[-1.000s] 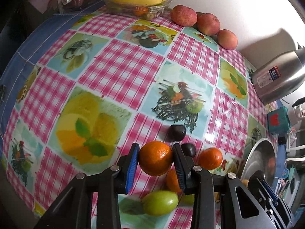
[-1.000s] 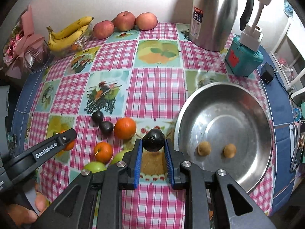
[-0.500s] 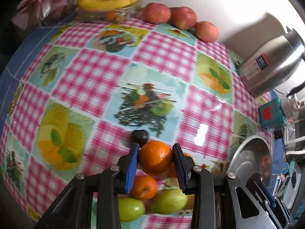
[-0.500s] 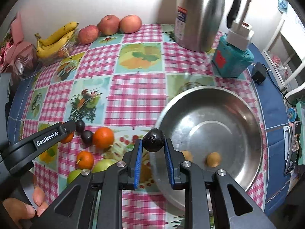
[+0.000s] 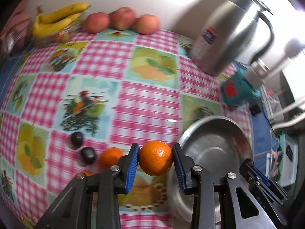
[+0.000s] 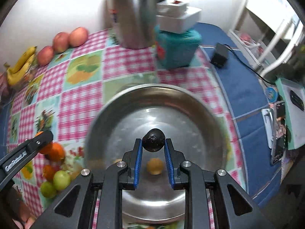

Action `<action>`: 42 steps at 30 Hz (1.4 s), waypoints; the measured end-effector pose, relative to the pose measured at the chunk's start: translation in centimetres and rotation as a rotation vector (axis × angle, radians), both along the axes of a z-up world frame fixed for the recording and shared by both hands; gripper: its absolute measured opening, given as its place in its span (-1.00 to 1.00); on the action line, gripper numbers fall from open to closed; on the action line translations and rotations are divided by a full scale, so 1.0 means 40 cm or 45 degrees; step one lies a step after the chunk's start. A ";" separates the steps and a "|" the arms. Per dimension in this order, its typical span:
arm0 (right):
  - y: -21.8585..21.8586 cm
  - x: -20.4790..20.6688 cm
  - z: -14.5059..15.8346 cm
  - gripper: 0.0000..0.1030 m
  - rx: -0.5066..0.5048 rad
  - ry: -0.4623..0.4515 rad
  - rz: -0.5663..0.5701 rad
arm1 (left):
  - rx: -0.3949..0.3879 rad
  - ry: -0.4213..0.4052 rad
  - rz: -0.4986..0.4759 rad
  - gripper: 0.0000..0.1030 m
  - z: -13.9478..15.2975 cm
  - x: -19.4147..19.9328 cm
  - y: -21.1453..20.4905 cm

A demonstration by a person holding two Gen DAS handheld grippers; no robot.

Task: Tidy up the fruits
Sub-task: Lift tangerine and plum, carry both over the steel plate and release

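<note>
My left gripper (image 5: 155,158) is shut on an orange (image 5: 156,158), held above the checked tablecloth just left of the steel bowl (image 5: 213,133). My right gripper (image 6: 153,143) is shut on a small dark fruit (image 6: 153,140) and hangs over the middle of the steel bowl (image 6: 133,103). Two small yellow-brown fruits lie in the bowl; one (image 6: 154,166) shows between the right fingers. On the cloth left of the bowl lie two dark fruits (image 5: 76,139), another orange (image 5: 110,157), more oranges (image 6: 55,151) and two green fruits (image 6: 61,177).
A steel thermos jug (image 5: 226,38) and a teal box (image 5: 236,89) stand behind the bowl. Three apples (image 5: 122,20) and a banana bunch (image 5: 55,20) line the back wall. A black adapter with a cable (image 6: 220,55) lies on the blue cloth at the right.
Both grippers have swung to the right with their fruit. The right one went from beside the bowl's left rim to over its middle; the left one left the fruit pile and neared the bowl.
</note>
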State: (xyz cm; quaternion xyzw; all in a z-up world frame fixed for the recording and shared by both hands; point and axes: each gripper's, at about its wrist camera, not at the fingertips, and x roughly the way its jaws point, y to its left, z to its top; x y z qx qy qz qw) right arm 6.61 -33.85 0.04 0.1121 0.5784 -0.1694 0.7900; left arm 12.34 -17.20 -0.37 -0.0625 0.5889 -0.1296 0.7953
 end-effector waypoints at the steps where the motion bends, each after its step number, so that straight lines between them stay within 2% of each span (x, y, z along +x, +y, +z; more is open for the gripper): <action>1: -0.012 -0.005 -0.002 -0.53 -0.003 0.003 -0.016 | -0.004 0.000 -0.018 -0.26 -0.001 -0.003 -0.014; 12: -0.077 -0.024 -0.015 -0.53 -0.009 0.016 -0.098 | 0.003 0.018 -0.163 -0.26 -0.035 -0.036 -0.112; 29: -0.088 -0.019 -0.048 -0.53 -0.011 0.068 -0.137 | 0.035 0.054 -0.265 -0.26 -0.089 -0.061 -0.169; 42: -0.102 -0.020 -0.071 -0.52 -0.007 0.116 -0.171 | 0.036 0.064 -0.273 -0.23 -0.102 -0.066 -0.199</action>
